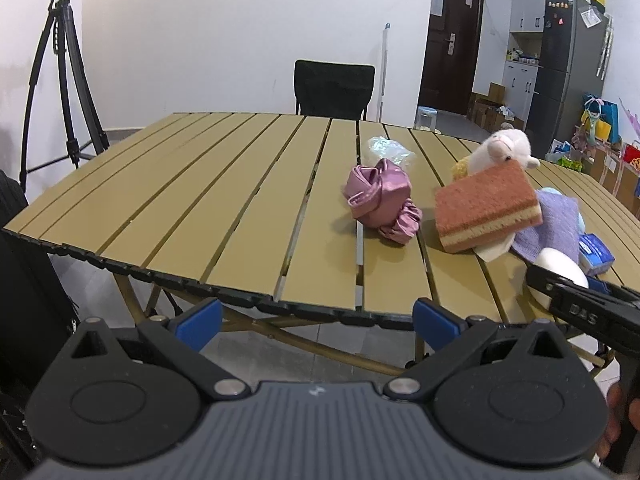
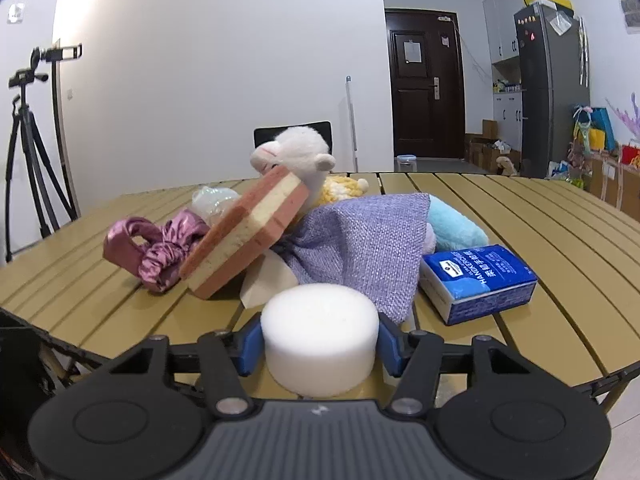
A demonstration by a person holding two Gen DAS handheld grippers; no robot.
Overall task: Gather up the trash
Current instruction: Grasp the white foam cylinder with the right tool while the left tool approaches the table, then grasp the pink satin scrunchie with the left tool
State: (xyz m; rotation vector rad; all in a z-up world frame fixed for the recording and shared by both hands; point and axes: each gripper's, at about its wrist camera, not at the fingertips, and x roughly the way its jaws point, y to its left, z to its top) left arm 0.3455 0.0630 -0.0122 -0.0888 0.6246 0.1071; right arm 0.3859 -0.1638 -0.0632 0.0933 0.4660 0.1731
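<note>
1. The tan slatted table [image 1: 224, 184] carries a heap of clutter toward its right side, seen from the left wrist view.
2. A purple woven cloth [image 2: 360, 240] is draped over the middle of the heap, with a light blue plush item [image 2: 456, 228] just behind it.
3. A white plush lamb [image 2: 296, 152] sits at the back; a pink-and-cream layered sponge [image 2: 248, 240] leans tilted against it.
4. A pink satin scrunchie [image 2: 156, 252] lies left of the sponge, with crumpled clear plastic [image 1: 390, 150] just behind.
5. A blue tissue pack [image 2: 480, 280] lies on the table, right of the cloth.
6. The right gripper [image 2: 320, 344] has its jaws clamped on a white foam disc [image 2: 320, 336] at the table's near edge.
7. The left gripper [image 1: 316, 324] hovers off the table's near edge, jaws apart and holding nothing.
</note>
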